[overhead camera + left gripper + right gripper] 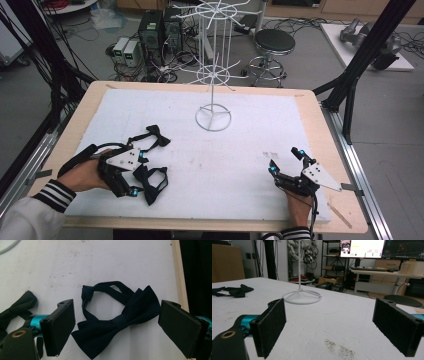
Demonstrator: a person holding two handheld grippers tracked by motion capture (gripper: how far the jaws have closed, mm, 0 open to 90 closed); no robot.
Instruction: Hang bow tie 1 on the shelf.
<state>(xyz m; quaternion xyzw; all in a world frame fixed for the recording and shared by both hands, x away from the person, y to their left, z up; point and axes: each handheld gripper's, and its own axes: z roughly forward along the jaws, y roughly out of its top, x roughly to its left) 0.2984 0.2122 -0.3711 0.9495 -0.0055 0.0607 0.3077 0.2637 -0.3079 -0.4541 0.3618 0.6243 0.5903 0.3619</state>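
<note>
Two black bow ties lie on the white foam mat [200, 150]. The nearer bow tie [151, 181] [117, 321] sits between the wide-apart jaws of my left gripper [136, 175] [116, 327], which is open and lowered over it without clamping. The second bow tie [150, 137] [17, 305] [233, 291] lies a little farther back on the left. My right gripper [285, 162] [332, 325] rests open at the front right of the mat with nothing between its pads. A white wire rack stand [213, 75] [302, 296] rises from the mat's far middle.
The mat covers a wooden table [320, 130] with rounded corners. Black frame posts [360, 55] stand at the right and left sides. A stool [274, 42], computers and cables sit on the floor beyond the table. A dark smudge [339, 347] marks the mat near my right gripper.
</note>
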